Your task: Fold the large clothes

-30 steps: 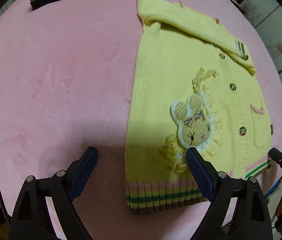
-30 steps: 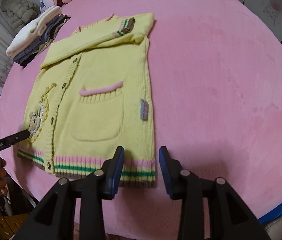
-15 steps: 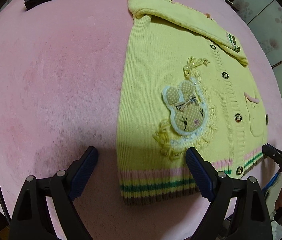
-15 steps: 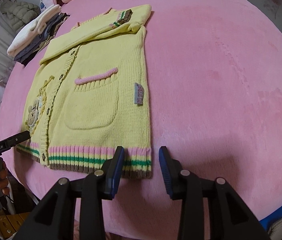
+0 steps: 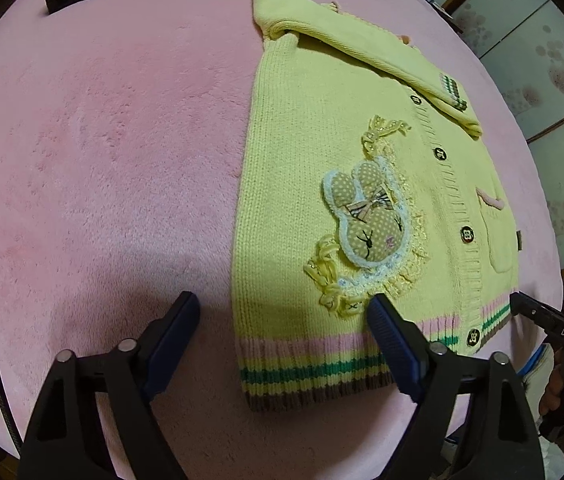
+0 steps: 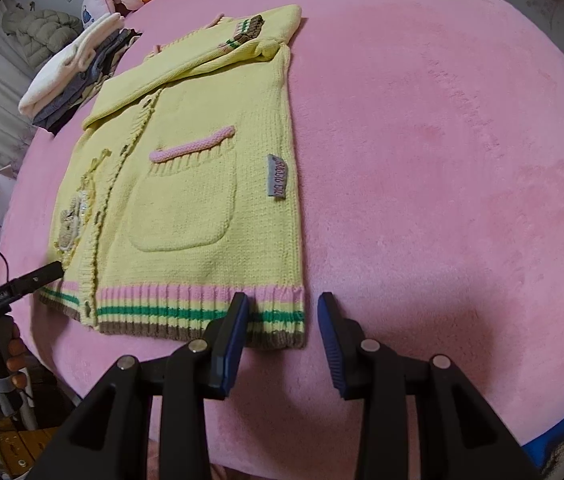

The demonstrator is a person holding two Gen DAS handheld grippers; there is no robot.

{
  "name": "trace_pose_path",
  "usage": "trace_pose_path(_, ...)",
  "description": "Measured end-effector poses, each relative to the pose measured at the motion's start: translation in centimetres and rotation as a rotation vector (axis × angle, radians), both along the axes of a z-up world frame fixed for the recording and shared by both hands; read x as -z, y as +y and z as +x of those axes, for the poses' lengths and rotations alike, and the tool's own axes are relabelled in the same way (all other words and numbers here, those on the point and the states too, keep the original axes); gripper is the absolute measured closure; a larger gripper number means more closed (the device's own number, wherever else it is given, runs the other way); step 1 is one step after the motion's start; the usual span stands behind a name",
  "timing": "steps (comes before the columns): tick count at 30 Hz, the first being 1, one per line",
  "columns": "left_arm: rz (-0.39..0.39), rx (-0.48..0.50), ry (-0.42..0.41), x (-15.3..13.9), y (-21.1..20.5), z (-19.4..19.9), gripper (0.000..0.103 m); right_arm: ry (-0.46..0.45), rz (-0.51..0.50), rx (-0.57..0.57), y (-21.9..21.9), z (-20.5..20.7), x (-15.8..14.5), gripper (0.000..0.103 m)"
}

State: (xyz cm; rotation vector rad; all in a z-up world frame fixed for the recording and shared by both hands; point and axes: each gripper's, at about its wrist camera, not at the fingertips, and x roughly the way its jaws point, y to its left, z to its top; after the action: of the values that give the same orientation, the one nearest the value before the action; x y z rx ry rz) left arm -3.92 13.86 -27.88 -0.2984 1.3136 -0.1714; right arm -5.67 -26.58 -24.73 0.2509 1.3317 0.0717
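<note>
Pink plush covered the bed (image 6: 442,160) under your work; the yellow cardigan (image 5: 322,184) lay flat on it, sleeves folded across the far end, striped hem nearest you; your left claw (image 5: 282,336) stood apart over the hem's left corner, jaws just narrowing, gripping nothing; your right claw (image 6: 284,320) stood apart straddling the hem's right corner, narrowing too, unclamped.

Yellow knit cardigan (image 5: 322,184) lies flat, sleeves apparently folded across.
</note>
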Motion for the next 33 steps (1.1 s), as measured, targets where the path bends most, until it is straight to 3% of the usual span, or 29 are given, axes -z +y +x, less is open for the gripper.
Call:
trace_pose_path(6, -0.138, -0.005, 0.026, -0.1, 1.2, -0.8, 0.061, 0.005, 0.032, -0.031, 0.2, -0.3, -0.2, 0.079)
trace_pose_path(10, -0.172, -0.010, 0.054, 0.4, 1.6, -0.7, 0.060, 0.010, 0.045, -0.022, 0.0, -0.3, -0.1, 0.079)
trace_pose_path(14, -0.186, -0.030, 0.068, 1.1, 0.9, 0.0, 0.050, 0.011, 0.019, -0.025, 0.6, -0.1, 0.2, 0.079)
trace_pose_path(16, -0.145, -0.026, 0.075, 1.1, 0.1, 0.1, 0.050, 0.010, 0.018, -0.019, 0.7, 0.0, 0.3, 0.080)
trace_pose_path(17, -0.120, -0.025, 0.075, 0.9, -0.4, 0.2, 0.051, 0.011, 0.026, -0.017, 0.7, 0.0, 0.3, 0.088)
trace_pose_path(19, -0.108, -0.028, 0.082, 0.7, -0.8, 0.3, 0.091, 0.017, 0.031, -0.021, 0.9, 0.1, 0.2, 0.092)
trace_pose_path(20, -0.135, -0.038, 0.103, 0.8, -0.8, 0.4, 0.093, 0.016, 0.021, -0.031, 1.2, 0.1, 0.1, 0.094)
trace_pose_path(26, -0.014, -0.033, 0.085, -2.0, -2.6, 0.5, 0.095, -0.031, -0.015, -0.074, 2.0, -0.1, -2.9, 0.096)
trace_pose_path(33, -0.037, -0.064, 0.046, -6.9, -2.1, 0.1, 0.095, -0.091, -0.017, -0.121, 1.9, -0.4, -7.8, 0.096)
